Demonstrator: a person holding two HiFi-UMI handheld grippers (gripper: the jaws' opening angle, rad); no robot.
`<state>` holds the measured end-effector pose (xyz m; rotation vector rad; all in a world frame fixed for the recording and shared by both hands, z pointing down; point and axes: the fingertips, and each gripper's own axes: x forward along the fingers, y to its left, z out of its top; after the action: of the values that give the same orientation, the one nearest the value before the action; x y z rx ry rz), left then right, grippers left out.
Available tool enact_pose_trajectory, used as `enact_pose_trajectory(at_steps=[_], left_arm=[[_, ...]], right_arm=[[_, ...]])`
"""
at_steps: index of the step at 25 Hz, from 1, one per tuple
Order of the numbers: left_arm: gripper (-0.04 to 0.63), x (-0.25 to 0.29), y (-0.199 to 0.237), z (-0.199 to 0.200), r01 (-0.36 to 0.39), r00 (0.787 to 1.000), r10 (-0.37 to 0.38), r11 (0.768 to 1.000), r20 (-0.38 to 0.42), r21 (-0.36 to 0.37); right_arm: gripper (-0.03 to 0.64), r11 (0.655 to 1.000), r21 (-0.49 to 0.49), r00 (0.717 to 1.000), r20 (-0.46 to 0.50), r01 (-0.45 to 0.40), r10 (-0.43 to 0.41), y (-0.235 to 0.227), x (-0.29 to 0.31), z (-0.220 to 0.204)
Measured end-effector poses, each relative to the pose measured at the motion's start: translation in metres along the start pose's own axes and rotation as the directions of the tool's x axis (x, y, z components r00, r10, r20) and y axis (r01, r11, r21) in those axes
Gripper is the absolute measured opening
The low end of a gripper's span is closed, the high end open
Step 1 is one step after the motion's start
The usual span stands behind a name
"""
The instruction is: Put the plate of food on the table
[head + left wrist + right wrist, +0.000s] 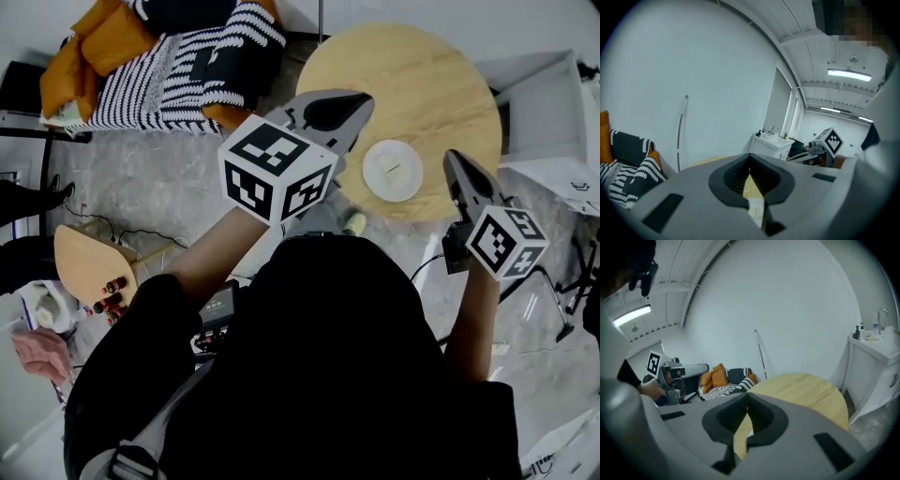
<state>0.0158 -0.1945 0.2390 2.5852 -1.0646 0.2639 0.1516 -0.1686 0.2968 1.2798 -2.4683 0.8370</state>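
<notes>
A white plate lies on the round wooden table, near its front edge; what is on it is too small to make out. My left gripper hangs above the table's left rim, to the left of the plate, its jaws shut and empty. In its own view the left gripper has its tips together, with only a sliver of the table beyond. My right gripper is just right of the plate, also shut and empty. Its own view shows the right gripper tips together over the table.
A sofa with a striped blanket and orange cushions stands at the far left. A white sink cabinet is to the right of the table. A small wooden side table with little bottles and another person's hand are at lower left.
</notes>
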Motion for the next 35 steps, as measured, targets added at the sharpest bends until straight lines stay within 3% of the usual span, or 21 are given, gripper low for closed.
enact_pose_trajectory(at_steps=[3,7,15,35], left_arm=[[0.006,0.003,-0.007,0.010,0.004,1.000,-0.004,1.000,0.022,0.019],[0.006,0.007,-0.017,0.016,0.017,0.999,-0.018,0.999,0.037,0.030],[0.006,0.015,-0.028,0.018,0.035,0.998,-0.037,0.999,0.043,0.042],[0.006,0.009,-0.029,0.017,0.011,0.998,-0.014,0.999,0.055,0.042]], right_arm=[[0.009,1.000,0.014,0.997,0.081,0.000,-0.001,-0.002,-0.015,0.019],[0.009,0.999,0.045,0.994,0.108,0.011,-0.015,-0.011,-0.027,0.019],[0.009,0.999,0.029,0.994,0.105,0.038,-0.041,-0.019,-0.036,0.016],[0.009,1.000,0.013,0.995,0.102,-0.006,0.005,-0.009,-0.030,0.015]])
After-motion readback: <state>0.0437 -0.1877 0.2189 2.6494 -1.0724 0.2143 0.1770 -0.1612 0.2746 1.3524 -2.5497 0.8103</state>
